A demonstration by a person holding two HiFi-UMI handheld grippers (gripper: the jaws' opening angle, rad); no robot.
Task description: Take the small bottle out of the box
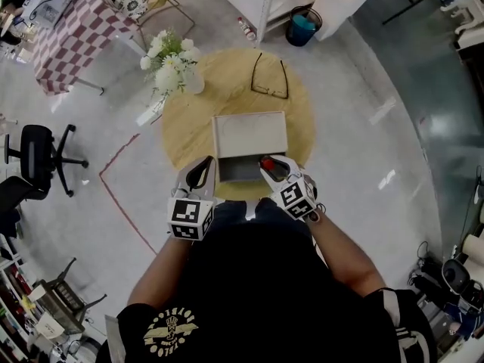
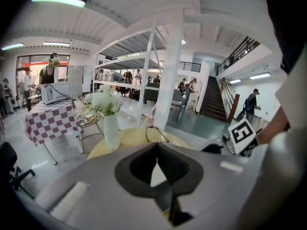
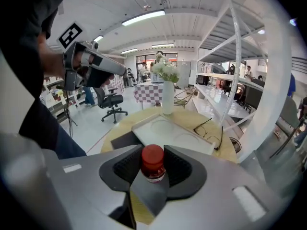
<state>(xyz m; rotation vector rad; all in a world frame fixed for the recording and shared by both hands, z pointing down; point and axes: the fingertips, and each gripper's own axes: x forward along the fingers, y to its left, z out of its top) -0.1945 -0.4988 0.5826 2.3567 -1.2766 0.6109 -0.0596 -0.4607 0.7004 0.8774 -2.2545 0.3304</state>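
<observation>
R claw clamped on small bottle: round red cap, ribbed black pads either side, held at near-right corner of open box. L claw closed, empty. Flat white rect. box on round wood table; glossy grey floor.

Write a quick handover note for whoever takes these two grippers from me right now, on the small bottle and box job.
Left gripper: shut, empty, by the box's near left corner.
Right gripper: shut on the small bottle, red cap up.
Box: open on the round table, dark inside on the near side.
Done: bottle gripped, at the box's near right corner.
Left: it isn't plain whether the bottle is clear of the box. Lift it away and set it on the table, probably away from the glasses and vase.
</observation>
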